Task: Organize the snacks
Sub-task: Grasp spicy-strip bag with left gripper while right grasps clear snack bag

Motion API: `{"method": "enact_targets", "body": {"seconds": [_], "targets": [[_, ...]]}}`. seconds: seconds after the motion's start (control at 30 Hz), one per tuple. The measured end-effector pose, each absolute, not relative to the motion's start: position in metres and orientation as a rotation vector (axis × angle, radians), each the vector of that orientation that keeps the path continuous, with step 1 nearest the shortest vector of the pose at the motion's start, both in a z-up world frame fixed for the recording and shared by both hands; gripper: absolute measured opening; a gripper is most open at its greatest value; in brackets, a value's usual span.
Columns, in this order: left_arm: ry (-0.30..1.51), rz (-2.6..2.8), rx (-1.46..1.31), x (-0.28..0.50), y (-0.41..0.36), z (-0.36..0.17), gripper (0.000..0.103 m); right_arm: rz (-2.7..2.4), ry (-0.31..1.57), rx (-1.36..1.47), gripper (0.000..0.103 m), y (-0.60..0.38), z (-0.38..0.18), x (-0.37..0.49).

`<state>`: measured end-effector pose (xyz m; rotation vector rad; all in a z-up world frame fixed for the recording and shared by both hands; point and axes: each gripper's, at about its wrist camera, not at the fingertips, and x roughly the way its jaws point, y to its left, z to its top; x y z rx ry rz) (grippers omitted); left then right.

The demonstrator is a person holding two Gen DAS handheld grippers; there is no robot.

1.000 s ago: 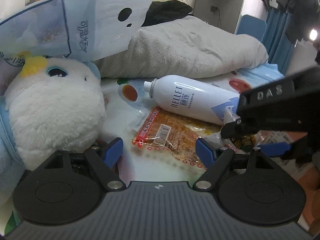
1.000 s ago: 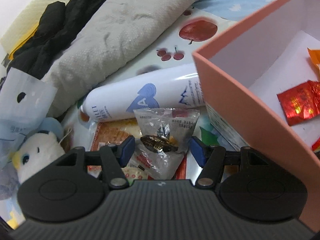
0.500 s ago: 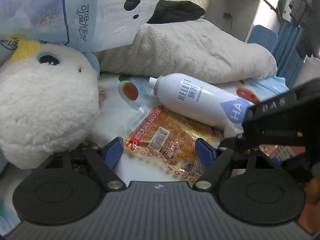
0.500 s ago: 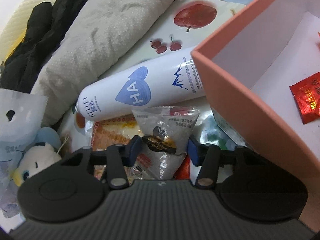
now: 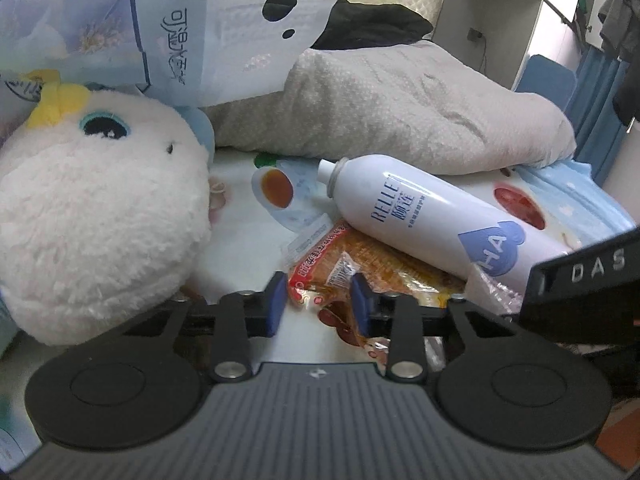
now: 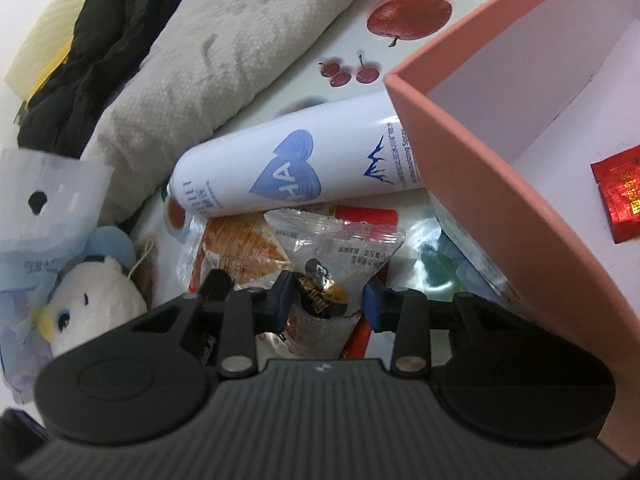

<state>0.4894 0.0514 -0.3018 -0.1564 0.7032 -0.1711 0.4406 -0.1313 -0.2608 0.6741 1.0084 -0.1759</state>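
An orange snack packet (image 5: 384,268) lies on the fruit-print sheet, partly under a white spray bottle (image 5: 424,216). My left gripper (image 5: 318,302) has its jaws narrowed around the packet's crumpled near corner. My right gripper (image 6: 328,300) has its jaws half closed around a clear snack packet (image 6: 336,248) with a dark candy inside. The orange packet (image 6: 240,244) shows behind it. A pink box (image 6: 500,184) stands to the right with a red packet (image 6: 622,196) inside. The right gripper's body (image 5: 584,276) shows at the right of the left wrist view.
A white plush toy (image 5: 100,216) sits close on the left, with a pale blue plastic bag (image 5: 168,28) above it. A grey folded blanket (image 5: 392,108) and black clothing (image 5: 372,28) lie behind the bottle. The bottle (image 6: 296,176) rests against the pink box's corner.
My left gripper's jaws have closed in from wide open onto the orange packet's corner, which has crumpled upward. My right gripper's jaws have narrowed around the clear packet.
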Motion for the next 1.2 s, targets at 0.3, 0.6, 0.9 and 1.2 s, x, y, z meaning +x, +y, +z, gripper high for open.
{"method": "enact_targets", "body": {"seconds": [0.3,0.6,0.9,1.2], "targets": [[0.740,-0.141,-0.195,0.468,0.056,-0.295,0.035,-0.125,1.030,0.607,0.036,-0.127,-0.255,0.417],[0.781,-0.074,-0.235,0.409,0.073,-0.287,0.035,-0.059,1.088,0.544,0.034,-0.122,-0.248,0.372],[0.833,0.012,-0.305,0.329,0.095,-0.282,0.035,0.007,1.131,0.455,0.031,-0.119,-0.240,0.314],[0.872,0.057,-0.321,0.249,0.101,-0.274,0.035,0.076,1.146,0.361,0.030,-0.116,-0.234,0.255]]}}
